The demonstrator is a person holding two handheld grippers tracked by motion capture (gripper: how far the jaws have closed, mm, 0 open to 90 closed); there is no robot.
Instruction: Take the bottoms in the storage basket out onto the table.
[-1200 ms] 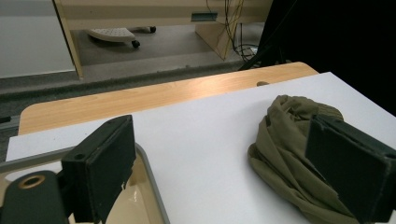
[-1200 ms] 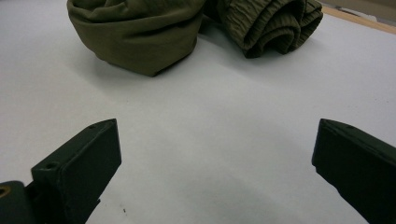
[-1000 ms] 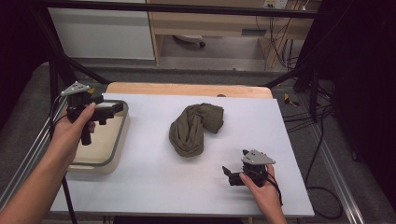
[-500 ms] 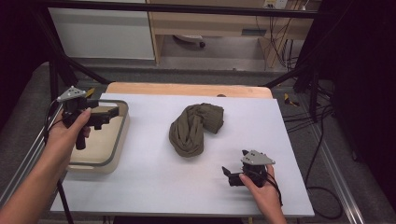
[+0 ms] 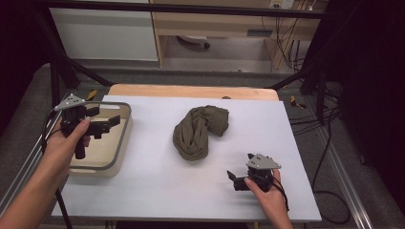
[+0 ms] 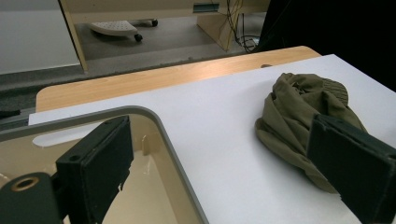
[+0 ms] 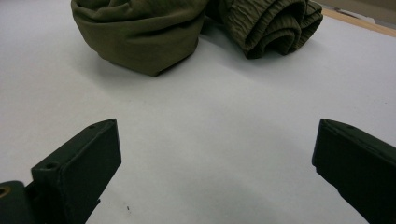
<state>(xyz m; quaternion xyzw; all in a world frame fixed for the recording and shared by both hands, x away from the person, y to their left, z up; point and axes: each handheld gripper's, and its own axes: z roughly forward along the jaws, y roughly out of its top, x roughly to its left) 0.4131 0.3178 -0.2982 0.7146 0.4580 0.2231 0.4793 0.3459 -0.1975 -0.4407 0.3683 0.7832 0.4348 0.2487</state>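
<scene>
A crumpled olive-green garment (image 5: 198, 131) lies bunched in the middle of the white table (image 5: 153, 191). At the left stands a beige tub with a grey rim (image 5: 125, 143). My left gripper (image 5: 111, 123) hovers over the tub, open and holding nothing, pointing right toward the garment (image 6: 289, 107). In the left gripper view, the left gripper (image 6: 219, 140) has its jaws wide apart above the tub rim (image 6: 159, 126). My right gripper (image 5: 232, 180) rests low near the front right of the table, open and empty. The right gripper (image 7: 217, 140) faces the garment (image 7: 140, 28) across bare tabletop.
A wooden strip (image 5: 191, 90) borders the table's far edge. Black frame poles (image 5: 57, 71) stand at the left and cables (image 5: 325, 143) trail down the right side. Bare white table lies between the tub, the garment and the right gripper.
My left gripper has drifted slightly left and toward the person over the tub. The right gripper and the garment have stayed put.
</scene>
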